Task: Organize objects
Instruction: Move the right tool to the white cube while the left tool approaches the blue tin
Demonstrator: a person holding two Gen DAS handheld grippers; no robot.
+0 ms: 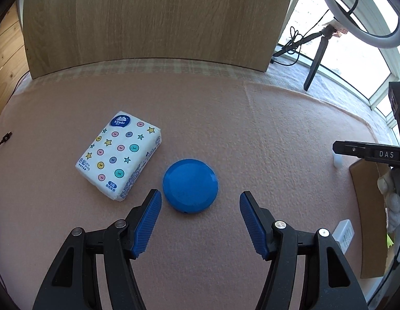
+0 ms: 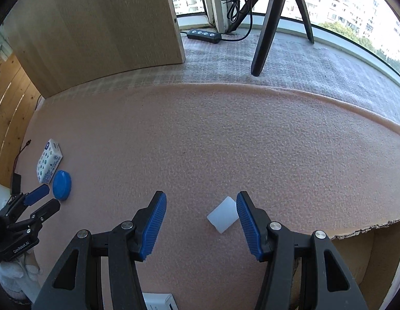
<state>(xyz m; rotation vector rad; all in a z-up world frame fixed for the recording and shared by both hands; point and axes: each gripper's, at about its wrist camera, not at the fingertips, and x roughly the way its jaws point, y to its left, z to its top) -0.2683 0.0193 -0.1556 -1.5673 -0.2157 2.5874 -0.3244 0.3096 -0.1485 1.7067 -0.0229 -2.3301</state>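
The left tool point(image 1: 200, 201) stands open with nothing gripped — two black arms ending in ribbed blue pads point(image 1: 148, 222), above a round, flat blue disc point(image 1: 190, 186) with a smooth rim. The disc lies on the surface near the left pad, not between the pads. Just left of it, close but apart, lies one soft rectangular tissue pack point(image 1: 119, 153), white wrap printed with stars and coloured dots.

The right tool point(image 2: 201, 204) is also open and holds nothing; one small translucent white block point(image 2: 223, 217), squarish and matte, lies on the surface at the inner edge of its right pad point(image 2: 247, 226) — whether they touch cannot be told.

The surface point(image 2: 225, 142) wears a fuzzy pink fleece cloth. At its right edge sits a cardboard box point(image 2: 367, 248) with a torn rim; its contents are hidden. Behind stand a pale wood panel point(image 2: 96, 25) and black tripod legs point(image 2: 267, 25).
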